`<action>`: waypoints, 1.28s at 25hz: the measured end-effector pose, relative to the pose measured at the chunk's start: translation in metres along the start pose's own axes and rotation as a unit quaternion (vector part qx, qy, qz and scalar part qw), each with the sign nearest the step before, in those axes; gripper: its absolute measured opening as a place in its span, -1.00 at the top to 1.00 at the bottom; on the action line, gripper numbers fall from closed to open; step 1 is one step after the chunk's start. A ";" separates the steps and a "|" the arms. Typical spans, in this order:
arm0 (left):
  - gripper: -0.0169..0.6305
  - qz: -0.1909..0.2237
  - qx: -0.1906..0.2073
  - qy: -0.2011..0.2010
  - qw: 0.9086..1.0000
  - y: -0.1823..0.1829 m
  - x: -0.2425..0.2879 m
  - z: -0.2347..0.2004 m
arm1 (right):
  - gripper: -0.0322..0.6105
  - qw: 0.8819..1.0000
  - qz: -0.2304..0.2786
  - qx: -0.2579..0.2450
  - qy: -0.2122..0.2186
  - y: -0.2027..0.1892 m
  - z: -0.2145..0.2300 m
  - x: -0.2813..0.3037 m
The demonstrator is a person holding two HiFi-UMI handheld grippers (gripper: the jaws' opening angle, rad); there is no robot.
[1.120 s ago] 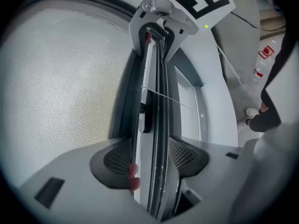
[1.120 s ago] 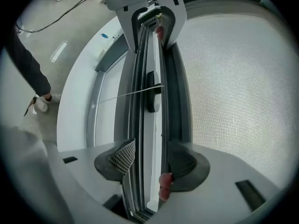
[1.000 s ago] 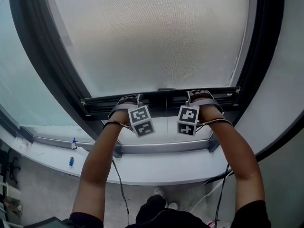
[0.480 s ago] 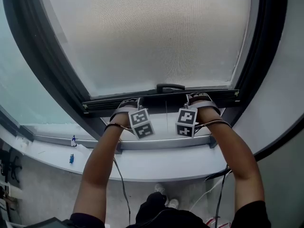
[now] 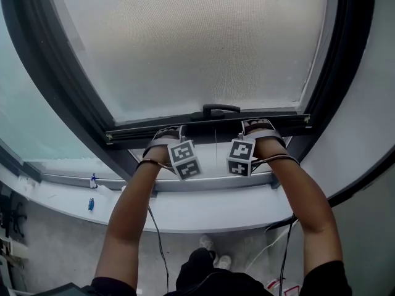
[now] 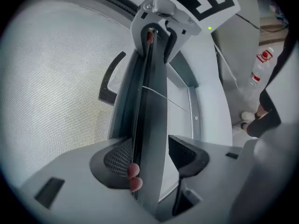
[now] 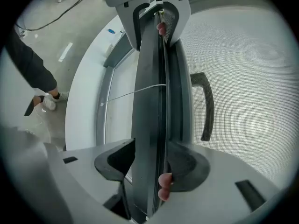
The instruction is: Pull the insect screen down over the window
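Observation:
The grey mesh insect screen (image 5: 203, 48) covers most of the window. Its dark bottom bar (image 5: 210, 127) carries a black handle (image 5: 214, 110) at mid-length. My left gripper (image 5: 168, 132) is shut on the bar left of the handle, and my right gripper (image 5: 258, 127) is shut on it to the right. In the left gripper view the bar (image 6: 152, 106) runs between the jaws of the left gripper (image 6: 149, 155), with the handle (image 6: 111, 80) beyond. The right gripper view shows the bar (image 7: 149, 101) clamped in the right gripper (image 7: 152, 160).
Below the bar lie the grey lower window frame (image 5: 210, 184) and a white curved sill (image 5: 203, 211). Two small blue items (image 5: 92, 180) stand at the sill's left. Dark side frames (image 5: 336, 73) flank the screen. Cables (image 5: 157, 239) hang below my arms, and a bottle (image 6: 260, 64) stands on the floor.
The bottom bar, with both grippers on it, has come slightly lower toward the lower frame. The handle shows more fully above the bar.

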State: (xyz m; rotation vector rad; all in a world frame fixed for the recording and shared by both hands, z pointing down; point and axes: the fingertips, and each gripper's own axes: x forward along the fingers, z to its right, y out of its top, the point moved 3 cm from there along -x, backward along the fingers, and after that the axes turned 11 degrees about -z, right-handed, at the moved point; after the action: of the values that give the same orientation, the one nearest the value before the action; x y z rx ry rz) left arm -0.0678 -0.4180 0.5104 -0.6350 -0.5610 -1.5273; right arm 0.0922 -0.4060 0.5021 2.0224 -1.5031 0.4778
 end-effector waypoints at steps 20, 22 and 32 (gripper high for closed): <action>0.18 -0.039 0.026 0.009 0.999 0.000 0.001 0.000 | 0.22 1.000 -0.008 0.003 0.011 0.001 0.001 -0.003; 0.18 -0.030 0.024 0.007 0.999 0.000 0.000 0.002 | 0.22 1.000 -0.006 0.005 0.008 0.000 -0.002 -0.003; 0.18 -0.041 0.022 -0.006 0.999 -0.001 -0.001 0.002 | 0.22 1.000 -0.001 0.000 0.016 0.002 0.001 -0.004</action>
State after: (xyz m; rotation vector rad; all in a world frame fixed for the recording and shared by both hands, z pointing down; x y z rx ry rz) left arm -0.0691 -0.4158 0.5107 -0.5939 -0.6352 -1.5843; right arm 0.0893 -0.4040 0.4999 2.0061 -1.4821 0.5065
